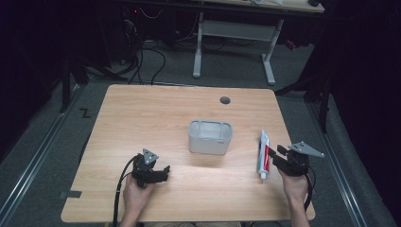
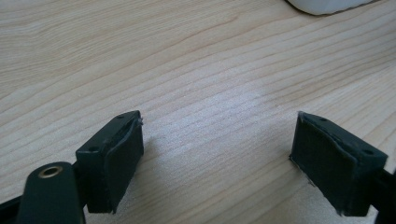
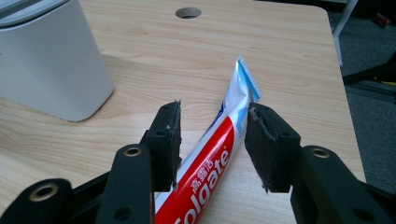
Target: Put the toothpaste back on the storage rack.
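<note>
Straddling the toothpaste tube (image 3: 212,158) with our right gripper (image 3: 212,140), we keep the jaws apart, one on each side; whether the pads touch it is unclear. Its cap end is cut off there. It lies right of the white container (image 1: 210,137). Our left gripper (image 2: 217,158) is wide apart over bare table (image 2: 187,70).

Tube (image 3: 212,161) was red, white and blue, white lettering on the red band; cap end white; bin (image 1: 210,137) pale grey-white; table (image 1: 156,109) light wood with grain lines; grippers black, right gripper (image 1: 276,156) with a grey plate; floor grey.
</note>
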The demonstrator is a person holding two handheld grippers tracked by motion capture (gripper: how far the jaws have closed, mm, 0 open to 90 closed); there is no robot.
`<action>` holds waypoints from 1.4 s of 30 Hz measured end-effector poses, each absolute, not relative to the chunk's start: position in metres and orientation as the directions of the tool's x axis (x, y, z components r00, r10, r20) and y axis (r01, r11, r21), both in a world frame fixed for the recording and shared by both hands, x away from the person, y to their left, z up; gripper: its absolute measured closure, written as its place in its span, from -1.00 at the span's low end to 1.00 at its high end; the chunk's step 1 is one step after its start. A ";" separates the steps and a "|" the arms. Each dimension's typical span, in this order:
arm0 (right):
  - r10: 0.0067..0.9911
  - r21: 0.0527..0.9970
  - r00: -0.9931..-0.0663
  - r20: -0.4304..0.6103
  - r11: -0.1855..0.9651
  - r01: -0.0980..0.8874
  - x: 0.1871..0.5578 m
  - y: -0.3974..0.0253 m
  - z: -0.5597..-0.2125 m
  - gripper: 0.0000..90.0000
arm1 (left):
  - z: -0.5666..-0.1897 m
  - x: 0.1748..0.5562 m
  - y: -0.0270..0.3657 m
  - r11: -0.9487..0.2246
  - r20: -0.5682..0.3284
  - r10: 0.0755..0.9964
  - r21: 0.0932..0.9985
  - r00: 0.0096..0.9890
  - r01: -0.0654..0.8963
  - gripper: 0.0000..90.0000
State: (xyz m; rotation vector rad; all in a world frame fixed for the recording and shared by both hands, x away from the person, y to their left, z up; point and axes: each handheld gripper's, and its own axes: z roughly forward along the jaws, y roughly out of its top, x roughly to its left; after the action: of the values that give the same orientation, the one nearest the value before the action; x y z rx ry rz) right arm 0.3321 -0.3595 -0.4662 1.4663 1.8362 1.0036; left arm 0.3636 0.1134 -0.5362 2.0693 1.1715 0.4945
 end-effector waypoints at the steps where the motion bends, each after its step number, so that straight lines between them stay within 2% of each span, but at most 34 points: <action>1: 0.974 0.830 -0.224 0.016 0.112 0.546 0.334 -0.360 -0.466 0.21 | -0.536 0.364 0.113 -0.348 -0.011 0.855 0.730 0.518 0.589 -0.62; 4: 0.977 0.818 -0.211 -0.019 0.137 0.558 0.336 -0.359 -0.467 0.18 | -0.536 0.364 0.113 -0.348 -0.010 0.855 0.730 0.518 0.589 -0.62; 18: 0.983 0.804 -0.184 -0.002 0.111 0.584 0.348 -0.365 -0.470 0.14 | -0.536 0.364 0.113 -0.348 -0.009 0.855 0.731 0.518 0.587 -0.62; 25: 0.981 0.786 -0.194 -0.022 0.137 0.603 0.362 -0.363 -0.469 0.10 | -0.536 0.364 0.113 -0.348 -0.009 0.855 0.731 0.518 0.587 -0.62; 42: 0.988 0.662 -0.156 -0.001 0.117 0.740 0.404 -0.358 -0.491 0.00 | -0.536 0.364 0.113 -0.347 -0.010 0.855 0.731 0.518 0.588 -0.62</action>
State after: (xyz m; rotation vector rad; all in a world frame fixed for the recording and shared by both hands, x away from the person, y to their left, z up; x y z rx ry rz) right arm 0.4044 -0.3576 -0.4909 1.6708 1.9558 0.7395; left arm 0.3636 0.1132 -0.5363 2.0678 1.1712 0.4960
